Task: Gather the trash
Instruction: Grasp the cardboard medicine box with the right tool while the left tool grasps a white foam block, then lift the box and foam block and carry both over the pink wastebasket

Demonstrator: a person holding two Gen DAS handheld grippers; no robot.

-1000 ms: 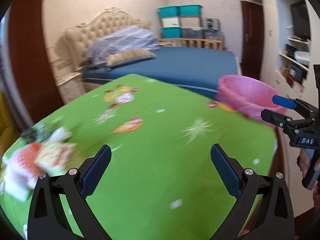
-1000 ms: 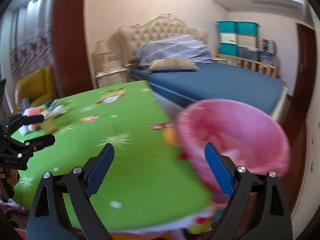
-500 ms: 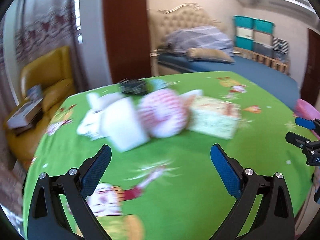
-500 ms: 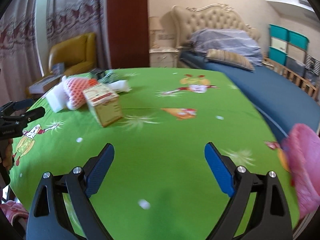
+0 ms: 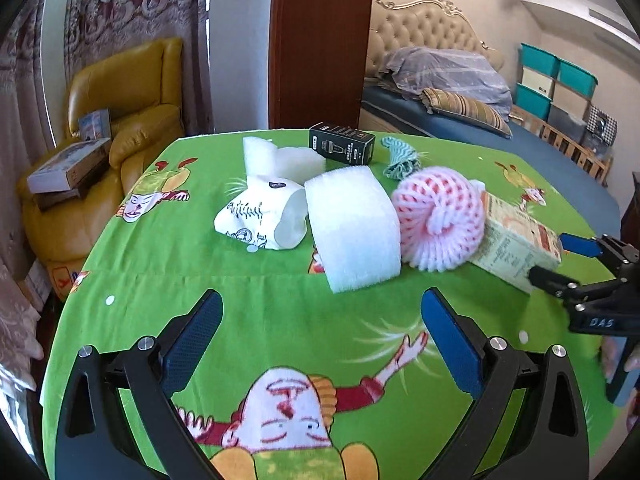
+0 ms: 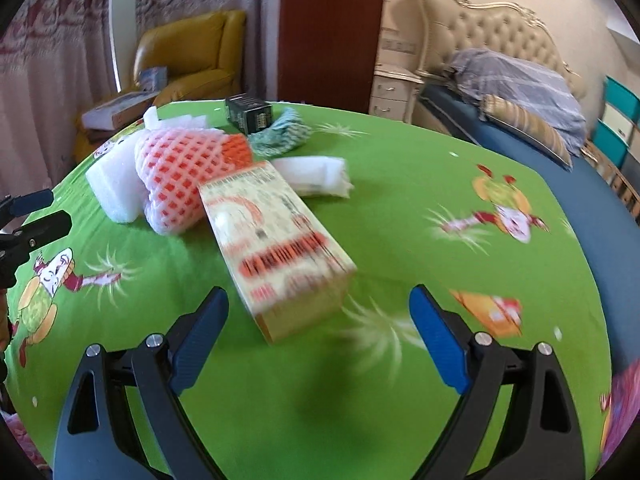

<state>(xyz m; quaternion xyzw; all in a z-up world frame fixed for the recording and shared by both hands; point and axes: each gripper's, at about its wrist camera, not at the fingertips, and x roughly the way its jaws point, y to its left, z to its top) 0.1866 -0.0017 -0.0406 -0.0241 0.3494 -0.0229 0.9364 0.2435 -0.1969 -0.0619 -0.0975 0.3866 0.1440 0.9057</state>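
Trash lies in a pile on the green cartoon-print tablecloth [image 5: 280, 320]: a white foam sheet [image 5: 354, 228], a pink foam fruit net [image 5: 438, 220], a printed carton [image 5: 516, 246], a crumpled white printed bag [image 5: 260, 214], a black box [image 5: 342, 148] and a teal rag [image 5: 400, 158]. My left gripper [image 5: 322, 332] is open and empty, just short of the foam sheet. My right gripper [image 6: 318, 326] is open, with the near end of the carton [image 6: 276, 240] just ahead of its fingers, untouched. The right gripper [image 5: 568, 260] also shows at the left wrist view's right edge.
A yellow armchair [image 5: 120, 120] with boxes stands left of the table. A bed [image 6: 540, 120] with a tufted headboard lies behind and to the right. A pink bin's edge [image 6: 624, 400] shows at the table's lower right corner in the right wrist view.
Both views swung from the pink bin and bed side of the table over to the trash pile. The carton now lies close before the right gripper, the foam sheet before the left.
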